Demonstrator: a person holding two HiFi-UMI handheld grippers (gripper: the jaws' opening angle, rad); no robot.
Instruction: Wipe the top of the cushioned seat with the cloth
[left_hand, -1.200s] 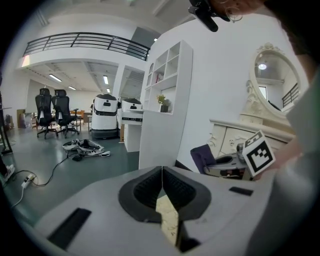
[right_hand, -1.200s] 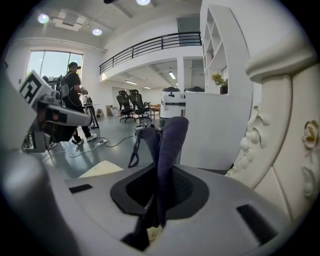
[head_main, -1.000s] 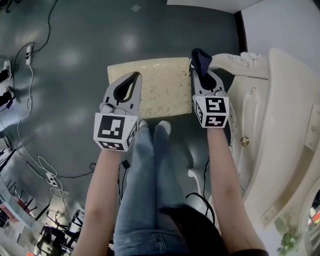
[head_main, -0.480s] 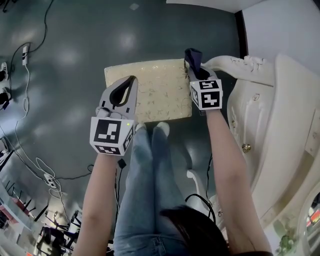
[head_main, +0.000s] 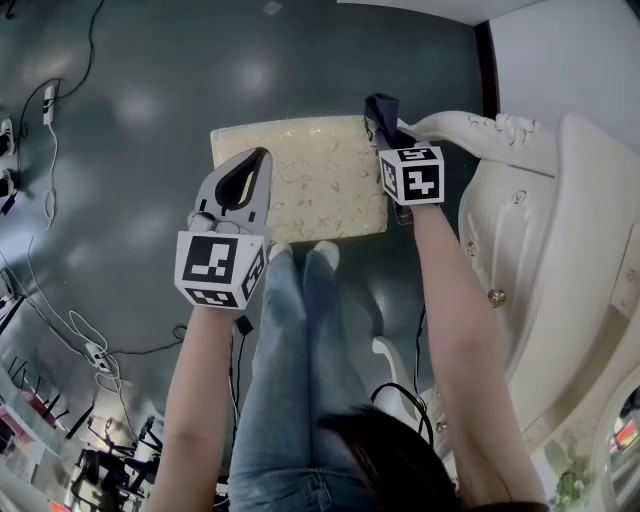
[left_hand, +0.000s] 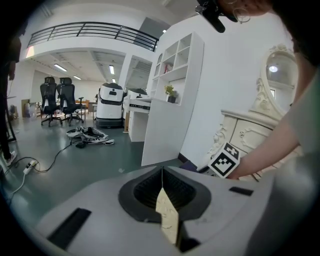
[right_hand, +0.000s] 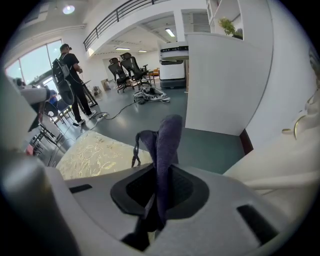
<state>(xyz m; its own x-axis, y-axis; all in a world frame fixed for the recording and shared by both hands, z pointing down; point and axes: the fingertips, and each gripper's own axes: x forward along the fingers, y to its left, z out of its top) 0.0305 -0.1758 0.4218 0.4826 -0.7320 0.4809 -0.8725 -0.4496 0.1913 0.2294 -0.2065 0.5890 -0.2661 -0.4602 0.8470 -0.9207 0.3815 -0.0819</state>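
Clamping the cloth, the right gripper has it poking out past its jaw tips, seat just left of them. Left gripper jaws are pressed together, empty, seat edge beneath them.

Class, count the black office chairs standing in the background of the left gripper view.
2. The left chair and the right chair stand side by side at the hall's far left, beyond the floor cables. Others may be hidden outside the picture.
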